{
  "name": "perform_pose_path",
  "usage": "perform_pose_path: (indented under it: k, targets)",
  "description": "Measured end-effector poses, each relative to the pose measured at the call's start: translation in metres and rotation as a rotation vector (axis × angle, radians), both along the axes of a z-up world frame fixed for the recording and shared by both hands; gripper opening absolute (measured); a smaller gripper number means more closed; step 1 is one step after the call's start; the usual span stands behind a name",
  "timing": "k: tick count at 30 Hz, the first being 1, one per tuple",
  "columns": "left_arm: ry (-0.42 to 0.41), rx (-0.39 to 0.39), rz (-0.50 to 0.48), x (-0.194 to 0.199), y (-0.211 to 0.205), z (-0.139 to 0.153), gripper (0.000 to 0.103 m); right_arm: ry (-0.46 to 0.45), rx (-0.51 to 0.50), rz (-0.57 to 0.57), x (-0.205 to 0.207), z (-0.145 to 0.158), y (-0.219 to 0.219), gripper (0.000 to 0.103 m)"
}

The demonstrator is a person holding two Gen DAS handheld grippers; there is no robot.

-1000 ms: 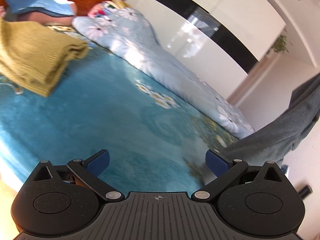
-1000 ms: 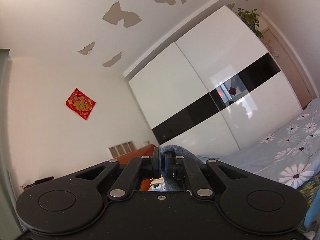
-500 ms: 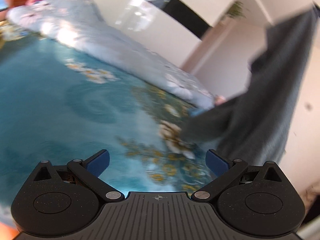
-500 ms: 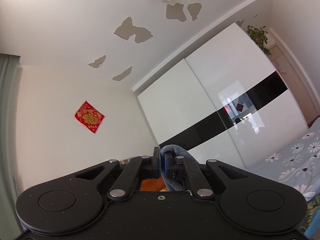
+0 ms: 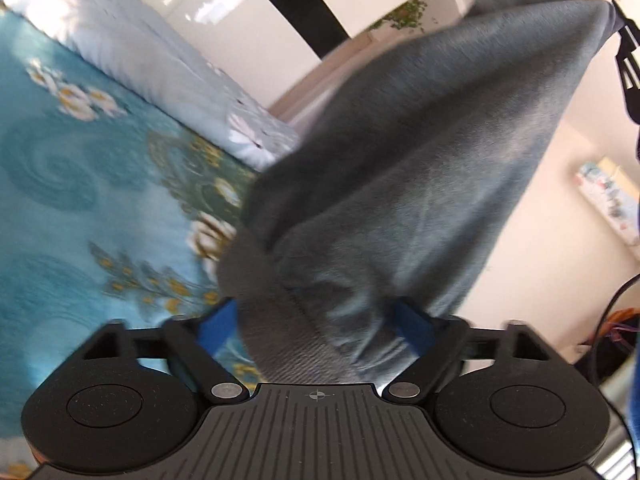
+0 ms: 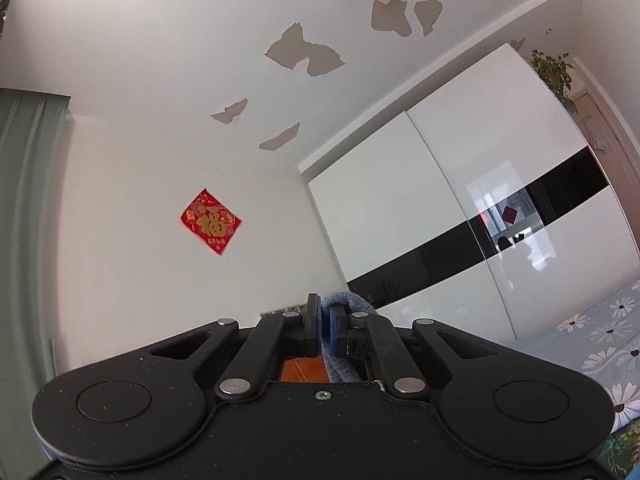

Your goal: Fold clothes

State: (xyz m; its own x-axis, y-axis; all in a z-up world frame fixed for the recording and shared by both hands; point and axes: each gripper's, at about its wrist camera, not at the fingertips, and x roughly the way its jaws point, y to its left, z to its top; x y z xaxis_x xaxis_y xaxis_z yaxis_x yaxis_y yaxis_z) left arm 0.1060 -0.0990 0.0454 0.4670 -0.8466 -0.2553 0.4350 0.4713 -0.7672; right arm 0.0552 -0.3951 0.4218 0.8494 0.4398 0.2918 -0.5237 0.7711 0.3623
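Note:
A grey knit garment [image 5: 420, 168] hangs in the air in the left wrist view, its top corner pulled up to the upper right edge. Its lower hem sits bunched between the blue pads [image 5: 218, 320] of my left gripper [image 5: 316, 320], whose jaws are closing around it but still stand fairly wide. In the right wrist view my right gripper [image 6: 325, 320] points up toward the ceiling and is shut on a fold of the same grey garment [image 6: 348, 300], which pokes out above the fingertips.
The bed's teal floral cover [image 5: 80, 200] lies below left, with a pale blue daisy quilt [image 5: 180, 60] along its far side. A white wardrobe with a black band [image 6: 480, 240] stands behind. A green curtain [image 6: 24, 240] hangs at left.
The left gripper has swung right from the bedspread to the hanging garment, and its jaws have narrowed with the hem between them. The right gripper has risen, still clamped on the cloth.

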Motion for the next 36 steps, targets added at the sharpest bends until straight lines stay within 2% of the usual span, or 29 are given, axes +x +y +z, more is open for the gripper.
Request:
perform_pose_path:
  k: [2,5,8,12,16,19,23,27,30,32,36]
  targets:
    - [0.023,-0.011,-0.007,0.004,-0.004,-0.004,0.031,0.019,0.008,0.003,0.005,-0.003,0.001,0.007]
    - [0.035,0.008,0.017,0.009,-0.007,-0.007,0.011,0.050,0.003,-0.003,0.018,-0.009,0.002,0.007]
    - [0.048,0.047,0.065,0.023,-0.006,-0.011,0.004,0.090,-0.004,-0.015,0.036,-0.018,0.004,0.007]
    - [0.082,0.068,0.158,0.057,0.011,-0.012,0.003,0.160,-0.008,-0.001,0.083,-0.031,0.012,0.007]
    - [0.018,0.095,0.268,0.082,0.042,0.002,0.003,0.211,-0.007,0.062,0.143,-0.037,0.041,0.007]
    - [-0.003,0.099,0.351,0.095,0.073,0.012,0.003,0.185,0.010,0.135,0.171,-0.030,0.070,0.007]
    - [-0.024,0.110,0.466,0.093,0.118,0.020,0.003,0.067,0.053,0.228,0.171,-0.013,0.085,0.007]
    - [-0.016,0.128,0.527,0.086,0.143,0.015,0.004,0.031,0.056,0.249,0.153,-0.026,0.069,0.007]
    - [0.021,0.147,0.522,0.079,0.149,0.000,0.004,0.122,-0.007,0.190,0.136,-0.070,0.047,0.007]
    - [0.055,0.155,0.507,0.075,0.152,-0.011,0.006,0.228,-0.039,0.135,0.124,-0.114,0.028,0.007]
    - [0.122,0.171,0.492,0.074,0.155,-0.031,0.014,0.441,-0.016,0.021,0.086,-0.212,-0.013,0.007]
